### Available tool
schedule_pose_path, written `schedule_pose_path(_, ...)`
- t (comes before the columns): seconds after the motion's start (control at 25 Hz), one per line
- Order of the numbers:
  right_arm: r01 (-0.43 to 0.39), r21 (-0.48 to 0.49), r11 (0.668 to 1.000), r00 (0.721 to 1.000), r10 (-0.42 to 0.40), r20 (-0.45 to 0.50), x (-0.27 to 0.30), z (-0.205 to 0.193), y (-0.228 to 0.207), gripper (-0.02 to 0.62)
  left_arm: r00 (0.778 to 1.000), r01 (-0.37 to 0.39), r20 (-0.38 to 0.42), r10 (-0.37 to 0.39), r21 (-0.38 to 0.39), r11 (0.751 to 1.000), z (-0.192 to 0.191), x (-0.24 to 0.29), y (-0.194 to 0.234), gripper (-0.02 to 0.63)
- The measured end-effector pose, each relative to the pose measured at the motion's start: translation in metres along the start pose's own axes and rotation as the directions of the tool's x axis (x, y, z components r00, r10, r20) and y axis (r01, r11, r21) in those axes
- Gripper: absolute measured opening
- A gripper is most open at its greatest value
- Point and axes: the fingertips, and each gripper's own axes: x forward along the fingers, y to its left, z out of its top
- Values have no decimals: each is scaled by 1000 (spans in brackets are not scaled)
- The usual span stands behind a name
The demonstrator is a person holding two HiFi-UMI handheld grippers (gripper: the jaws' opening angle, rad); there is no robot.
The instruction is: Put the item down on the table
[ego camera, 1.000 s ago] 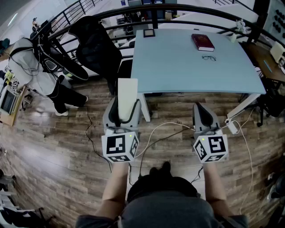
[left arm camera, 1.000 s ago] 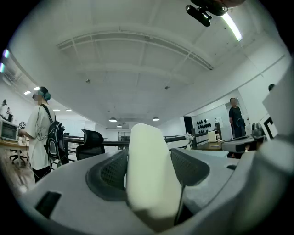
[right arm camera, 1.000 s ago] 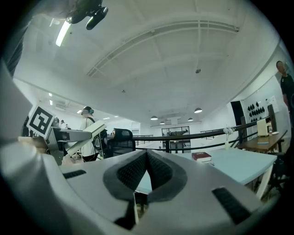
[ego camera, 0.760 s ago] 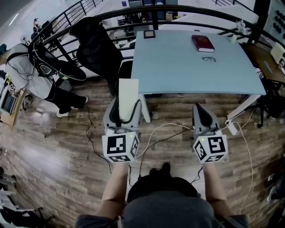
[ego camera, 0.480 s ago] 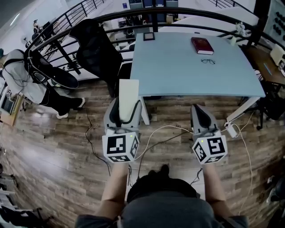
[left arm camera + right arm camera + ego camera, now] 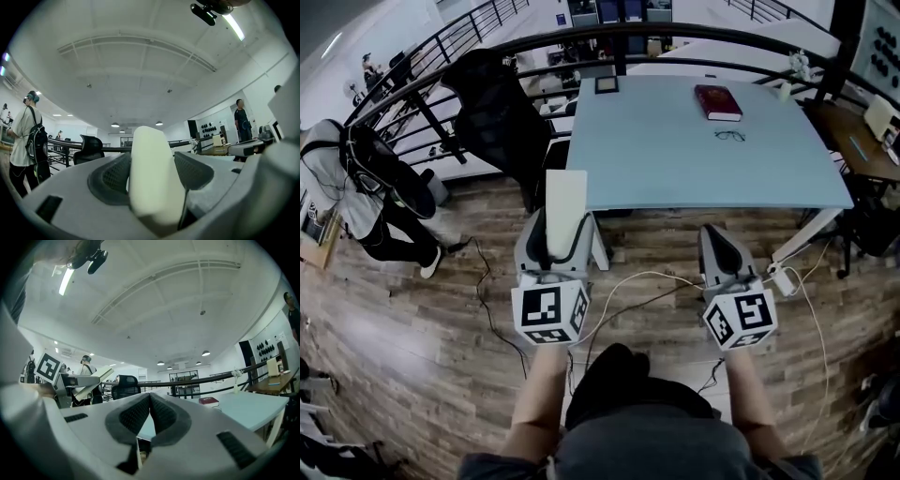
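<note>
Head view: at far left a person (image 6: 364, 192) stands on the wood floor (image 6: 412, 319), and a black chair (image 6: 502, 108) sits by the railing. The left hand-held gripper (image 6: 564, 236) pinches a pale cream block (image 6: 565, 192) that sticks out past its tips. The block is in the air near the near-left corner of the light blue bench (image 6: 675, 169), not resting on it. In the left gripper view both pads press the block's sides. On the bench's far right lie a dark red book (image 6: 718, 102) and glasses (image 6: 729, 135), near each other. The right hand-held gripper (image 6: 715, 240) is pressed together on nothing, above the floor.
</note>
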Motion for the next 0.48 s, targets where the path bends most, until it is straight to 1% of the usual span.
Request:
schedule_pose_path(0.32,22,9,1000,1000,-22,12,8,1,-14,3,1000,1,3,-1,6,1000,3,18,-3,302)
schedule_pose_path(0.48,36,18,999,999,-36,9,18,-6,-26,3,1000,12,0,-12,2,1000,-3,35,-5,302)
